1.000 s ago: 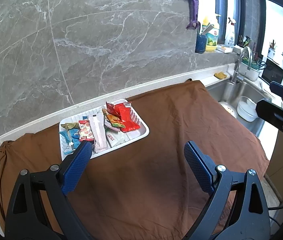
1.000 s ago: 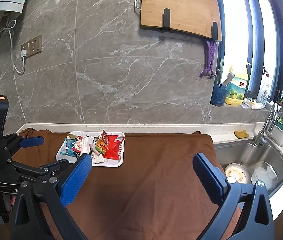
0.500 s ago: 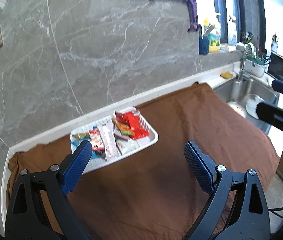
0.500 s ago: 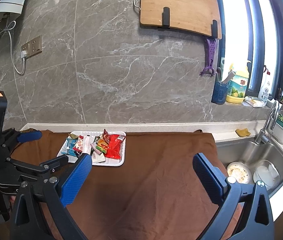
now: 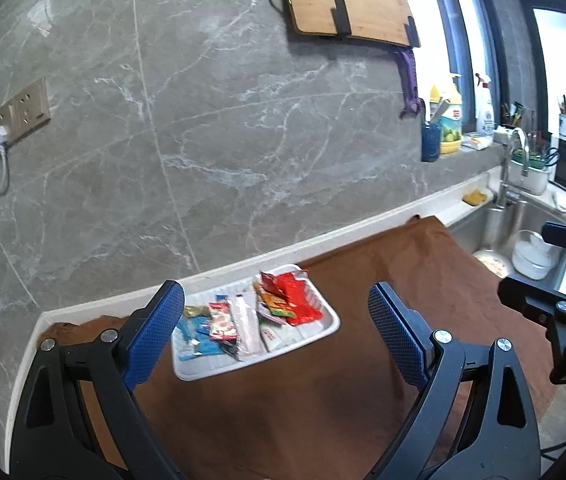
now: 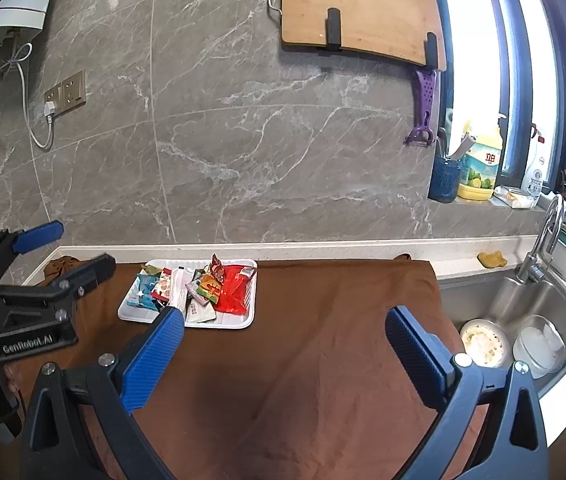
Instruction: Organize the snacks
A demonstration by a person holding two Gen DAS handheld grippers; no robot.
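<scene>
- Snack packets [image 6: 203,288], incl. a red pouch [image 6: 235,288] and blue wrappers [image 6: 143,290], lie heaped in a white tray [image 6: 239,324] near the counter's back-left corner, by the wall edge.
- Tray sits on a brown cloth [image 6: 323,344] covering the counter up to the sink [image 6: 543,312] at the right end.
- Left gripper [image 5: 275,332]: jaws wide apart, nothing btwn them, raised over the cloth in front of the tray, not touching it.
- Right gripper [image 6: 283,344]: jaws likewise spread wide, empty, above the cloth's front-centre.
- Bamboo cutting board [image 6: 359,12] and purple peeler [image 6: 423,108] hang on the marble wall behind the counter.
</scene>
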